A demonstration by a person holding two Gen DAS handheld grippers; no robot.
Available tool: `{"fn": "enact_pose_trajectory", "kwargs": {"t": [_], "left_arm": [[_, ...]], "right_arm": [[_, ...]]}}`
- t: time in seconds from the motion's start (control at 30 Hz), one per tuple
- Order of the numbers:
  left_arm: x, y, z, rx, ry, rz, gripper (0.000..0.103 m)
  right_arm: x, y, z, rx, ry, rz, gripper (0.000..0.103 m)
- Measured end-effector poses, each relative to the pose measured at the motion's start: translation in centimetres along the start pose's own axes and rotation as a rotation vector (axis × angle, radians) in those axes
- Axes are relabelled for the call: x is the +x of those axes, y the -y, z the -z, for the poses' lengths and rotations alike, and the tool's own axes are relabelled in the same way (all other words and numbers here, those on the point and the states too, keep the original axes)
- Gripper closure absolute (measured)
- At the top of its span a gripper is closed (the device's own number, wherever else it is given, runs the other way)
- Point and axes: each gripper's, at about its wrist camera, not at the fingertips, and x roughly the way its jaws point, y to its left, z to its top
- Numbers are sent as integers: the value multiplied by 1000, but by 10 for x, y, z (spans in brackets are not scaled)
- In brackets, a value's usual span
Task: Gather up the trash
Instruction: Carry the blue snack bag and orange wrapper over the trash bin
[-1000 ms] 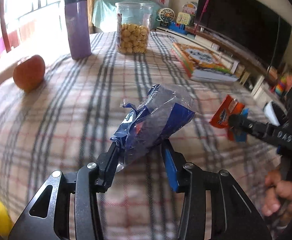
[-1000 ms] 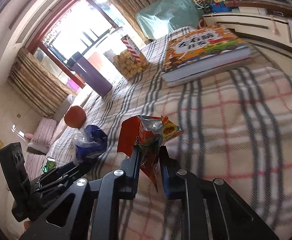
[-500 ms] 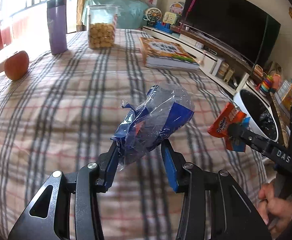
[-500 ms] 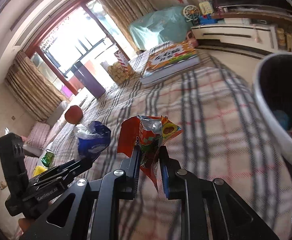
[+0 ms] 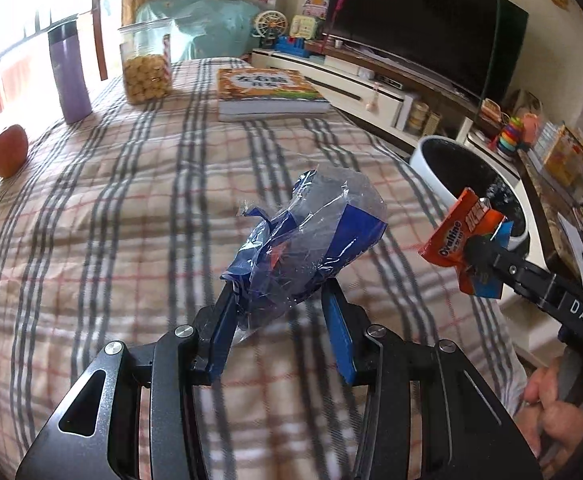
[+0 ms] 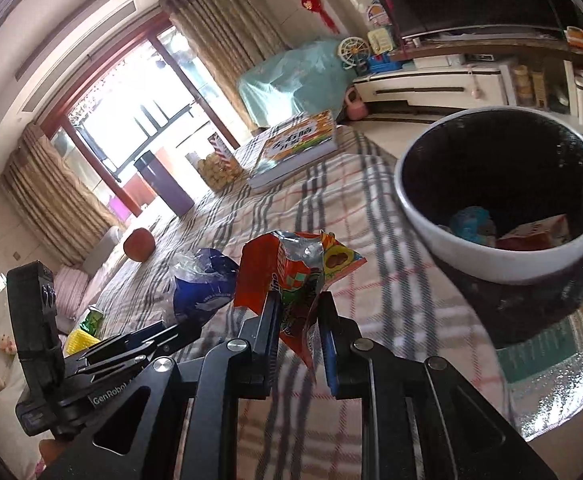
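My left gripper [image 5: 281, 306] is shut on a crumpled blue and clear plastic bag [image 5: 311, 236] and holds it above the plaid tablecloth [image 5: 131, 208]. The bag also shows in the right wrist view [image 6: 203, 286]. My right gripper [image 6: 299, 312] is shut on an orange Ovaltine wrapper [image 6: 291, 272], also seen in the left wrist view [image 5: 463, 236], close to the rim of a white trash bin [image 6: 503, 264] with a black liner. The bin [image 5: 431, 164] stands off the table's right edge and holds some trash.
On the far side of the table stand a purple tumbler [image 5: 69, 76], a jar of snacks [image 5: 145, 68], a thick book [image 5: 267, 94] and an apple [image 5: 7, 150]. A TV cabinet [image 5: 371, 84] runs behind the bin.
Both grippers have moved back and right over the table toward the bin, still holding their trash. The bin has come fully into the right wrist view.
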Motion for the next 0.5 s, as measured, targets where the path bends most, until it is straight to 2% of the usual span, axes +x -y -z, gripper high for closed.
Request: {"fn": "enact_pose_trajectory", "kwargs": {"t": [0.5], "left_arm": [[1, 24, 4, 40, -9, 6, 62]], "right_arm": [[-24, 6, 1, -17, 59, 22, 84]]}}
